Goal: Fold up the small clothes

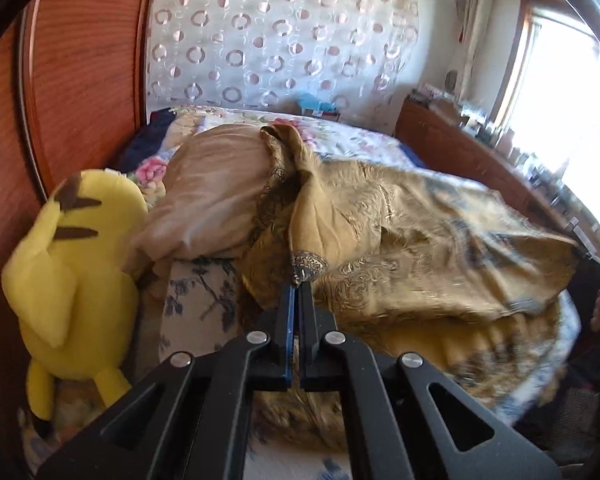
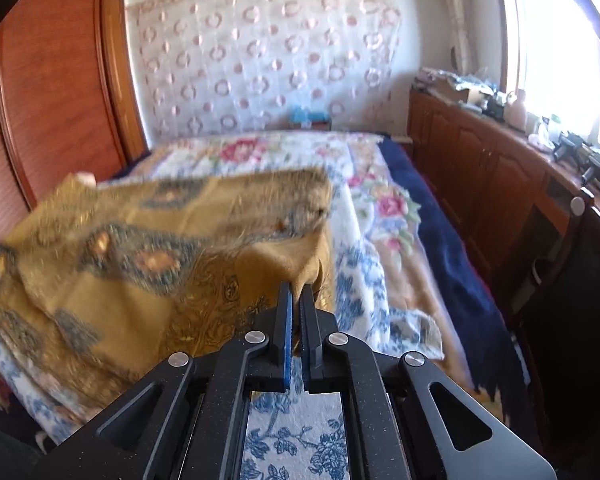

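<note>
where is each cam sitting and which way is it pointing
Left wrist: rides the left gripper, angled down over the bed; fingers pinch the mustard garment; yellow plush at left.
Right wrist: rides the right gripper, facing up the bed; fingers pinch the garment's other edge.
Shared: garment, bed, ring-patterned curtain, window.

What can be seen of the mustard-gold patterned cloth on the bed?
The cloth is thin, mustard-gold woven fabric with blue-grey paisley motifs and a darker ornate border. It lies rumpled on the floral bedspread, one part draped up over a beige pillow. The left claw is shut on a bordered corner; the right claw is shut on another edge, lifting it so the fabric hangs between them. It is not yet folded.
</note>
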`<state>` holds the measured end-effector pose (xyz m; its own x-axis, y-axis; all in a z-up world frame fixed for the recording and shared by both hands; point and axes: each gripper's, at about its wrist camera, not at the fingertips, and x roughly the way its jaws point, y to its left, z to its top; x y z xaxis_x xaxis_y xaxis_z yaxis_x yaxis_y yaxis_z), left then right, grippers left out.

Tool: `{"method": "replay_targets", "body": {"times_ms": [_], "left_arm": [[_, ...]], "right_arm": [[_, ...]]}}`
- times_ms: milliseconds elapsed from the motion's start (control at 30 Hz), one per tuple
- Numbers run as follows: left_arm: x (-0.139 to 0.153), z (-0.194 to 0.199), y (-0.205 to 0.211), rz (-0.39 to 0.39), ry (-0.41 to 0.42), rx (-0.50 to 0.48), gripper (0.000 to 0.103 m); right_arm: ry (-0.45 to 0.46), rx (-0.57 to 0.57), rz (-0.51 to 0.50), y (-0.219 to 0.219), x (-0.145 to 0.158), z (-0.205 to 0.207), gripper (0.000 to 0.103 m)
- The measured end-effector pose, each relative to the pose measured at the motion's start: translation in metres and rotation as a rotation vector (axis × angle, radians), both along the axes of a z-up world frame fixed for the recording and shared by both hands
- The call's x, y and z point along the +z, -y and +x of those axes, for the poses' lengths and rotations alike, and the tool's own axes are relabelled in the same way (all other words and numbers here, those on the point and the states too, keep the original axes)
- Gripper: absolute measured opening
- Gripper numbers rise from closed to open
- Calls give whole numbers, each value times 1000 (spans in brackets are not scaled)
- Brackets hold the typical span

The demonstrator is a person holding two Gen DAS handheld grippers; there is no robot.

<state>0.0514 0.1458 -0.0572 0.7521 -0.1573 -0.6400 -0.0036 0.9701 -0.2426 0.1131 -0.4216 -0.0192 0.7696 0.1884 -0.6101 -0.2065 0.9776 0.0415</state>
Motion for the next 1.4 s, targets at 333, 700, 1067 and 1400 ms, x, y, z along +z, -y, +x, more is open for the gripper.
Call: {"method": "replay_targets", "body": {"times_ms": [333, 700, 1067, 1400], "left_arm": [[3, -34, -12, -2, -36, 24, 0], [-22, -30, -1, 83, -98, 30, 38], [-23, -20, 7, 117, -95, 42, 45], [-37, -6, 5, 118, -125, 46, 46]], "right_arm": [[52, -42, 73, 30, 36, -26, 0], [-29, -41, -21, 25, 10, -24, 15], [4, 56, -49, -26, 11, -28, 61], [-86, 222, -32, -98, -30, -23, 61]]}}
